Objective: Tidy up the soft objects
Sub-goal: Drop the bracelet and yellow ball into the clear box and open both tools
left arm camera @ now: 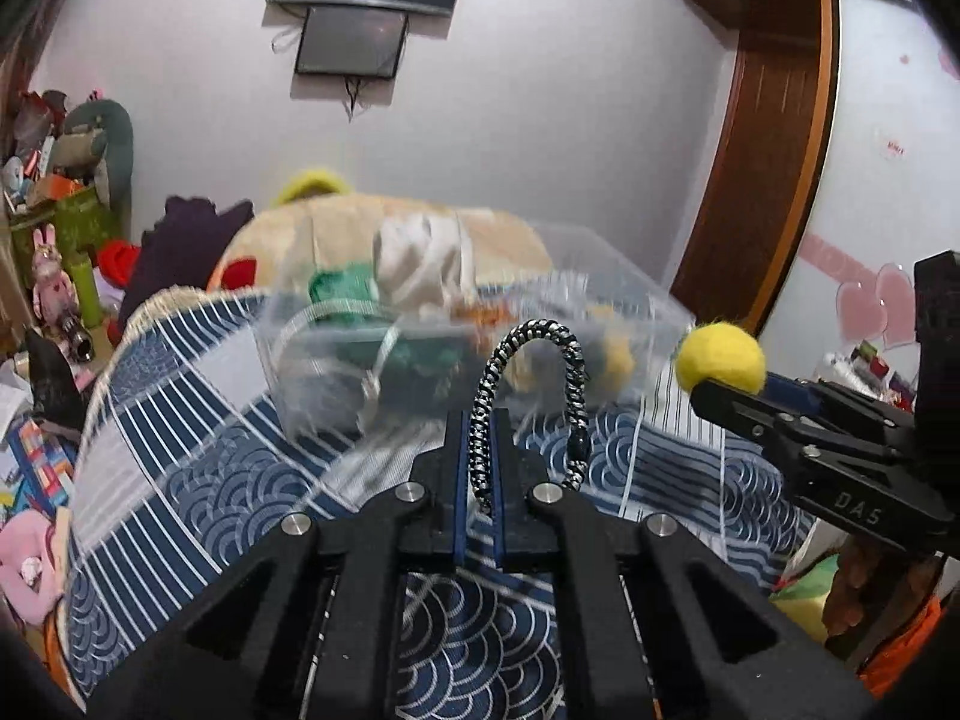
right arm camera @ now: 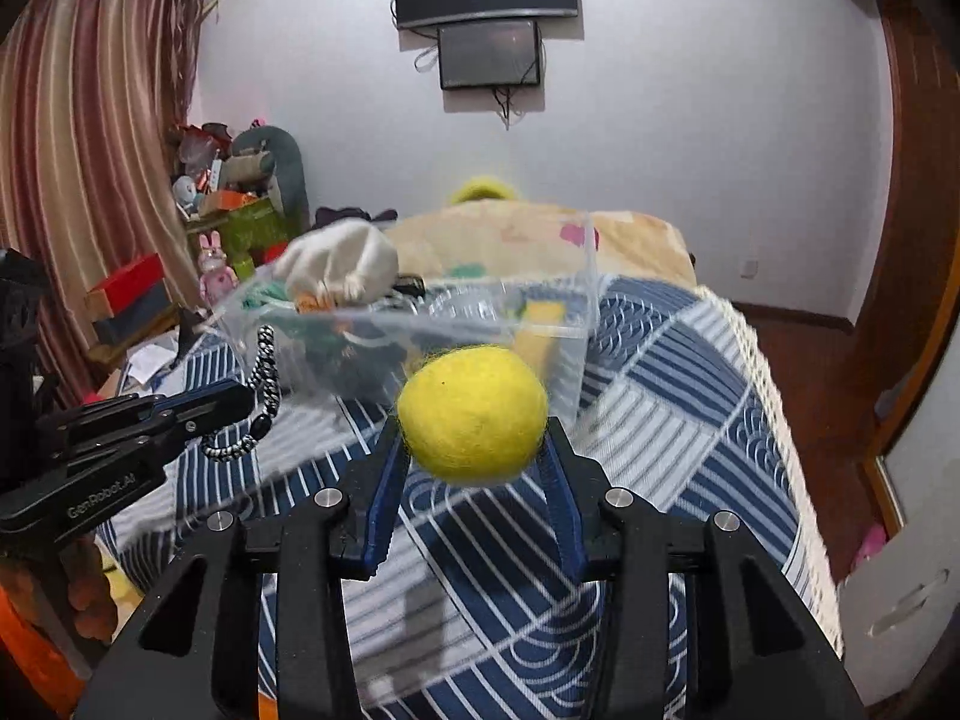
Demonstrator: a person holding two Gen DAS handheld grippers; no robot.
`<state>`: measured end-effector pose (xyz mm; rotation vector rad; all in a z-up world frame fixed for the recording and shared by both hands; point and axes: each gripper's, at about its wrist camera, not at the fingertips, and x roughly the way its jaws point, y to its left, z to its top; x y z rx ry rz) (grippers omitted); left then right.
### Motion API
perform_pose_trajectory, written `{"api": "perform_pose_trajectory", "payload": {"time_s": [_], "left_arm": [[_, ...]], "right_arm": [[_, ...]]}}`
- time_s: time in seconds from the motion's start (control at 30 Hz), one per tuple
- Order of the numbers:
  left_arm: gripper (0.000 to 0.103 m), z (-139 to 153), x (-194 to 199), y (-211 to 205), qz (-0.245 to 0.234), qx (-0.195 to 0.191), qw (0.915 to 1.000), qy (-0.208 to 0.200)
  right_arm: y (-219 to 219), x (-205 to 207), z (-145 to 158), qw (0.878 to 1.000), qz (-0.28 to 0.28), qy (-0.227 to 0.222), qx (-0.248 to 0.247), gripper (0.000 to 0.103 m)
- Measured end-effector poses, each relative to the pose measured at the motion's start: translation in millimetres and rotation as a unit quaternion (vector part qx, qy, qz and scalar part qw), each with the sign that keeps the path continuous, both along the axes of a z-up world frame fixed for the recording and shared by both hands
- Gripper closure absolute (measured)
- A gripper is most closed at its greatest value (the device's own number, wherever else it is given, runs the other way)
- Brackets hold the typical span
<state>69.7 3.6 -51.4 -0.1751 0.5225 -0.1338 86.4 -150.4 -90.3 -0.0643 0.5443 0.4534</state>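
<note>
My left gripper is shut on a black-and-white braided cord loop, held above the bed; it also shows in the right wrist view. My right gripper is shut on a yellow felt ball, also seen in the left wrist view at the right. A clear plastic box stands on the bed just beyond both grippers, holding a white cloth pouch, green fabric and other soft items.
The blue-and-white patterned bedspread covers the bed. A beige blanket lies behind the box. Cluttered toys and boxes stand at the left by the curtain. A wooden door is at the right.
</note>
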Motion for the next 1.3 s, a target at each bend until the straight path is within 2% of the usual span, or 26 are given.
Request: {"api": "perform_pose_trajectory", "payload": {"time_s": [0.27, 0.5, 0.77, 0.97, 1.03, 1.1, 1.17, 1.3], "left_arm": [[0.098, 29.4, 14.6, 12.7, 0.020, 0.000, 0.9992, -0.036], [0.098, 35.1, 44.0, 7.5, 0.023, 0.014, 0.9988, -0.040], [0.098, 19.5, 83.9, -1.4, 0.020, 0.031, 0.9993, -0.011], [0.095, 10.8, 87.5, -4.3, 0.013, 0.026, 0.9995, -0.008], [0.089, 8.6, 85.7, -5.1, 0.015, 0.028, 0.9995, -0.008], [0.089, 7.6, 84.6, -5.5, 0.017, 0.029, 0.9994, -0.007], [0.087, 8.3, 83.8, -5.1, 0.017, 0.026, 0.9995, -0.005], [0.081, 11.7, 78.7, -2.8, 0.016, 0.016, 0.9997, -0.004]], "right_arm": [[9.6, 12.7, 29.9, 0.999, 0.000, -0.042, 0.014, 0.063], [22.3, 34.5, 42.4, 0.998, 0.005, -0.054, 0.030, 0.063], [46.1, 59.0, 27.0, 0.999, 0.016, -0.029, 0.016, 0.063], [51.5, 68.2, 5.7, 1.000, 0.014, 0.001, -0.011, 0.062], [49.9, 67.0, 2.8, 1.000, 0.018, 0.009, -0.008, 0.059], [45.3, 67.7, 4.0, 1.000, 0.016, 0.010, -0.002, 0.044], [41.0, 64.4, 6.5, 1.000, 0.010, 0.002, 0.001, 0.038], [33.1, 59.1, 13.6, 1.000, 0.006, -0.009, 0.007, 0.038]]}}
